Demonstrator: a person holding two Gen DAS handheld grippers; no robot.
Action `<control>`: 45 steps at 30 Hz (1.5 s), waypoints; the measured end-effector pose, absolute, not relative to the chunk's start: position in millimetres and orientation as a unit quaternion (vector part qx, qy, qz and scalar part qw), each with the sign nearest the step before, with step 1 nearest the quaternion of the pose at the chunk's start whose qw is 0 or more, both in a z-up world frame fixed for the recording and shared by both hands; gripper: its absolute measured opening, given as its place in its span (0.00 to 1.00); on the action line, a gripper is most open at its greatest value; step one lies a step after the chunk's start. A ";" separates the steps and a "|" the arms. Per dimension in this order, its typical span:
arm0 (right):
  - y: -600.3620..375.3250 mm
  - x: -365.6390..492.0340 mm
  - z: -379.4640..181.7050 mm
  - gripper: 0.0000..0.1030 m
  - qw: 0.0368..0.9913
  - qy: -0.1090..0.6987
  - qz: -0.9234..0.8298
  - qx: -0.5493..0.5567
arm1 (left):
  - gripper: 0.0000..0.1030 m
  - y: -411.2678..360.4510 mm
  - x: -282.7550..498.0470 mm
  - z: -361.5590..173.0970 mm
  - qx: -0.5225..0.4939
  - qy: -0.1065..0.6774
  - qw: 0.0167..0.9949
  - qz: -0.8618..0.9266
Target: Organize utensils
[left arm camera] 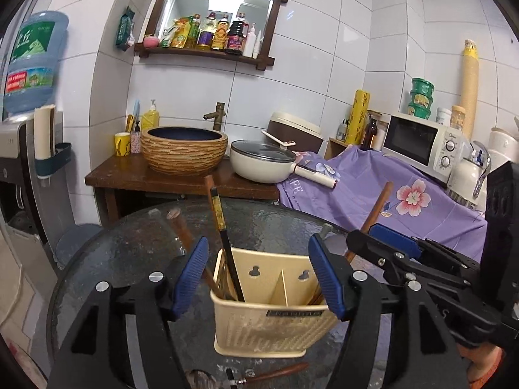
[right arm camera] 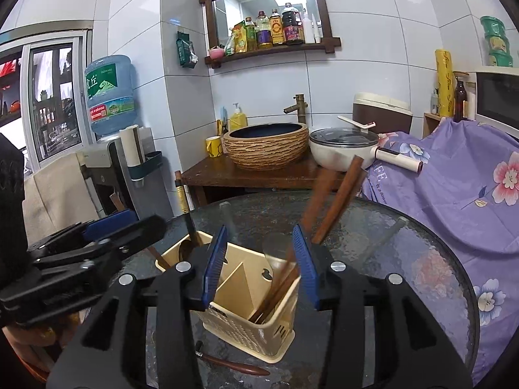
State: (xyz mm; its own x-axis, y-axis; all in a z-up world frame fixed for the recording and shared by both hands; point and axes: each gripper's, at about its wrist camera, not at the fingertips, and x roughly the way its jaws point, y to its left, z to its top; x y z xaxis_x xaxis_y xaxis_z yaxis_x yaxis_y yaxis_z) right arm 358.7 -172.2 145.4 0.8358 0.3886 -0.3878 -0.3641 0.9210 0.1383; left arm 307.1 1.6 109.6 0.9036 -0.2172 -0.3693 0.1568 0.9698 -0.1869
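Observation:
A cream two-compartment utensil holder (left arm camera: 272, 324) (right arm camera: 246, 321) stands on the round glass table (left arm camera: 129, 246) (right arm camera: 405, 243). My left gripper (left arm camera: 259, 278) hangs open above its left compartment, where black chopsticks (left arm camera: 223, 236) (right arm camera: 185, 214) and a blurred brown handle (left arm camera: 178, 227) lean without touching the pads. My right gripper (right arm camera: 259, 265) is open over the right compartment. Blurred brown wooden utensils (right arm camera: 337, 201) (left arm camera: 378, 207) rest in that compartment, free of its pads. Each view shows the other gripper from the side: the right gripper (left arm camera: 389, 246) and the left gripper (right arm camera: 107, 233).
A wooden-handled utensil (left arm camera: 275, 372) (right arm camera: 233, 364) lies on the glass in front of the holder. Behind the table are a wooden stand with a basin (left arm camera: 185, 152), a white pan (left arm camera: 262, 162), a purple flowered cloth (left arm camera: 389, 201) and a microwave (left arm camera: 418, 142).

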 end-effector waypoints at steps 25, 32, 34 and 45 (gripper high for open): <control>-47.6 294.6 24.0 0.71 0.815 0.327 0.425 -0.219 | 0.82 115.0 216.4 -4.9 -0.150 0.324 0.934 0.013; -10.7 328.0 3.1 0.71 0.765 0.373 0.458 -0.257 | 0.82 119.3 204.4 -13.9 -0.138 0.333 0.933 0.010; -2.7 332.9 -2.8 0.71 0.751 0.382 0.466 -0.269 | 0.82 120.2 202.0 -15.4 -0.137 0.337 0.932 0.006; 10.0 355.8 -21.1 0.71 0.730 0.423 0.465 -0.269 | 0.82 117.0 197.6 -14.5 -0.143 0.334 0.931 -0.010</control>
State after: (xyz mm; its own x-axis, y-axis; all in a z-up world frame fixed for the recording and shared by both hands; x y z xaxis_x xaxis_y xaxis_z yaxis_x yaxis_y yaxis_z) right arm 355.8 10.0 -21.1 0.2112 0.4513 -0.8670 -0.9058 0.4238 -0.0001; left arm 197.6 117.0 -14.5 0.7761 -0.1140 -0.6202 -0.0771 0.9590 -0.2728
